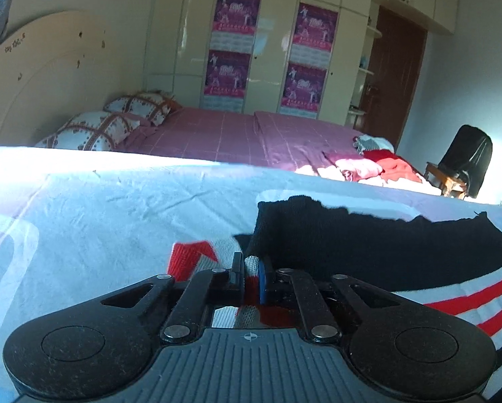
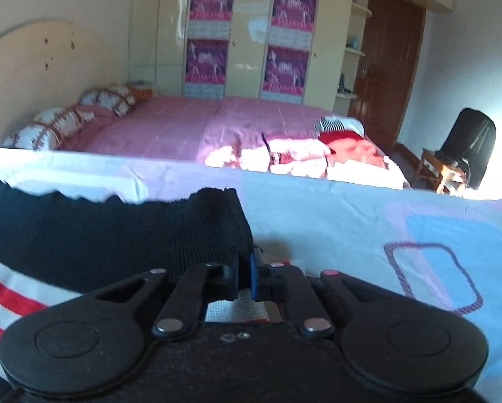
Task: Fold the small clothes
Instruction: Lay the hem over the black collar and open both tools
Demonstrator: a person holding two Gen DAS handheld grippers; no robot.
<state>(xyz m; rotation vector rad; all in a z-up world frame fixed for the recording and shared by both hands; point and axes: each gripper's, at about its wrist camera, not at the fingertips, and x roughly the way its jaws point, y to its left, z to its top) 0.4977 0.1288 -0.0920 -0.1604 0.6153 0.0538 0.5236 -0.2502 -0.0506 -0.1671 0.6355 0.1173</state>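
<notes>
Right now both grippers are pinching the same knitted sweater [image 1: 368,245], which lies spread on a pale sheet [image 1: 116,208] printed with rounded pink and blue rectangles. The sweater has a wide black band along its far edge and white and red stripes nearer the cameras.

From the left wrist view, the left gripper [image 1: 251,273] has its fingers pressed together on a fold of white, grey and red knit at the sweater's left end, with the black cuff-like end of the band rising just behind the fingertips. Its fingers are drawn in close, only the cloth between them.

From the right wrist view, the right gripper [image 2: 244,270] is clamped on the right end of the black band, whose thick folded corner stands up just beyond the fingers; white and red knit shows under the gripper body. The patterned sheet stretches away bare to the right of it.

Beyond the sheet's far edge sits a bed with a pink checked cover [image 2: 170,127], patterned pillows [image 1: 93,131] by a cream headboard [image 1: 39,77], and a heap of red, pink and striped clothes [image 2: 318,154] at its sunlit foot. Behind it stand cream wardrobes carrying four purple posters [image 1: 230,43], a brown door [image 2: 385,63], and a chair draped in something black [image 1: 465,161].
</notes>
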